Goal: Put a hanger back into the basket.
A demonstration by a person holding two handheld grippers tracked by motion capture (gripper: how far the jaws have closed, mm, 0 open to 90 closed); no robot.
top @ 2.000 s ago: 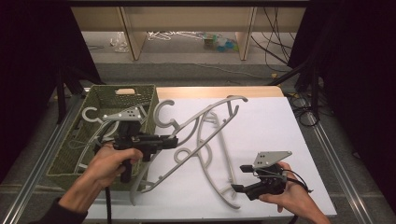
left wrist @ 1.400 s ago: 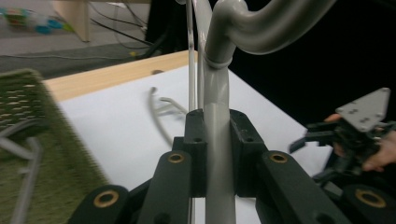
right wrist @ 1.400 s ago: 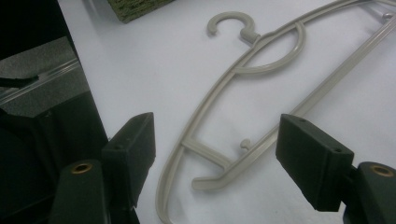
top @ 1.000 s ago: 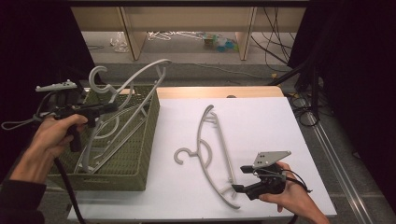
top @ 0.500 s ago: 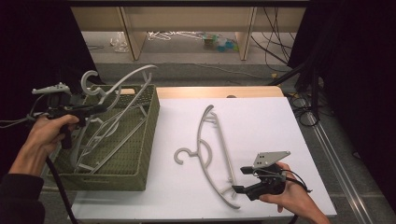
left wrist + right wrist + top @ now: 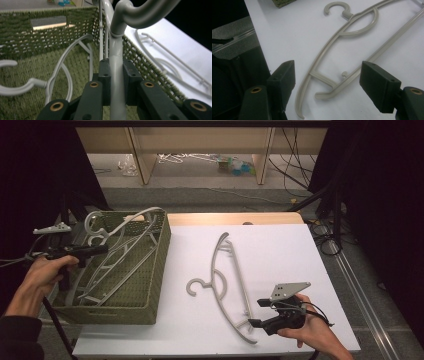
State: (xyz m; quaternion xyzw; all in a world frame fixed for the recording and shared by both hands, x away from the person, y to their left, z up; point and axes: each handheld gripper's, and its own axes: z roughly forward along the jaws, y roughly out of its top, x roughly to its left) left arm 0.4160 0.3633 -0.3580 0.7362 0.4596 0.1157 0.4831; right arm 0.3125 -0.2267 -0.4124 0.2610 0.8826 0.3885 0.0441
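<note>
Honestly, we'd worry most about the hanger in the left gripper; its jaws are clamped on the neck of a grey hanger just under the hook, and that hanger sits tilted, with one end down in the green woven basket and its curved arm riding over the far rim; let go now and we reckon it could tip out onto the table, or snag the weave on the way down. The grip is on a thin round stem too, so it might twist in the jaws.

Basket contents: at least one more grey hanger lying on the bottom, hook toward us in the left gripper view; we can't tell the exact count.

Right gripper rests on the white table with jaws wide apart, holding nothing, just beside the near end of the last loose hanger.
</note>
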